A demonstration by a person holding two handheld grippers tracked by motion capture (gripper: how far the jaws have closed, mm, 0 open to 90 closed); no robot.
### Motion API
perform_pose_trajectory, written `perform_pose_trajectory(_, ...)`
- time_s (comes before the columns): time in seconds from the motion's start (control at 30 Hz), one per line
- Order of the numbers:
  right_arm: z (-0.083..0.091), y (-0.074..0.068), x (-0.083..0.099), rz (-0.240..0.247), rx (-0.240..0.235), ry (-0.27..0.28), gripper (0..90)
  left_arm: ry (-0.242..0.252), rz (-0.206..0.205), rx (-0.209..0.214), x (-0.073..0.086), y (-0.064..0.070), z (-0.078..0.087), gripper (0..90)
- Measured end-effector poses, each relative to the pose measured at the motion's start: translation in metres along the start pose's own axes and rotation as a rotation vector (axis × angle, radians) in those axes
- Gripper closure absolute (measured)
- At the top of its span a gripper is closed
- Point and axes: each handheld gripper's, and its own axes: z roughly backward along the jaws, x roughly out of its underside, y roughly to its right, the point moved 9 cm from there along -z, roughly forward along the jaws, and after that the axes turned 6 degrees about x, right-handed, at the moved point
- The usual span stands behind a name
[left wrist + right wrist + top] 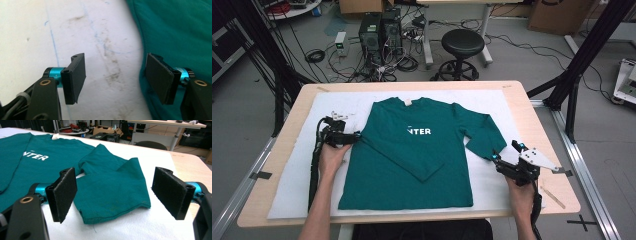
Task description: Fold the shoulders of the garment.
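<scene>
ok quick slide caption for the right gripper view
Right gripper, jaws open, lined up on the cuff of the green long-sleeve shirt's folded sleeve on the white mat.

The long-sleeved T-shirt (412, 155) lies flat at the middle of the white mat (292, 195), which covers the table (542, 115). One sleeve is folded across the shirt front; the other sleeve (482, 132) lies folded toward the table's right edge. The left gripper (343, 139) sits at the shirt's left side, the right gripper (507, 159) near the right sleeve's cuff.
</scene>
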Motion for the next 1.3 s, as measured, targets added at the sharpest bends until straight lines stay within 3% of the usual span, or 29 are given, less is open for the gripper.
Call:
perform_pose_trajectory(0.13,0.000,0.000,0.000,-0.001,0.000,0.000,20.4,0.023,-0.001,0.003,-0.003,0.001,0.007,33.4)
perform_pose_trajectory(0.2,0.000,0.000,0.000,-0.002,0.000,-0.002,20.4,0.072,0.021,0.060,-0.007,0.004,0.014,33.5)
perform_pose_trajectory(0.27,0.000,0.000,0.000,-0.002,-0.001,-0.002,20.4,0.161,0.034,0.132,-0.015,0.009,0.029,33.5)
perform_pose_trajectory(0.4,0.000,0.000,0.000,-0.003,0.002,-0.002,20.4,0.285,-0.023,0.195,-0.019,0.020,0.060,33.4)
perform_pose_trajectory(0.53,-0.001,0.001,0.000,-0.011,0.005,-0.012,20.4,0.366,-0.072,0.242,-0.007,0.027,0.085,33.1)
perform_pose_trajectory(0.67,-0.002,0.002,0.001,-0.014,0.014,-0.023,20.4,0.395,-0.076,0.250,0.015,0.025,0.098,31.7)
perform_pose_trajectory(0.87,-0.005,0.002,0.002,-0.007,0.011,-0.052,20.6,0.442,-0.037,0.230,0.044,0.015,0.109,30.6)
perform_pose_trajectory(1.07,-0.006,0.001,0.003,-0.008,0.002,-0.062,20.6,0.463,0.013,0.216,0.056,0.007,0.113,30.5)
perform_pose_trajectory(1.3,-0.006,0.000,0.003,-0.003,-0.017,-0.061,20.6,0.470,0.026,0.190,0.064,-0.002,0.115,30.1)
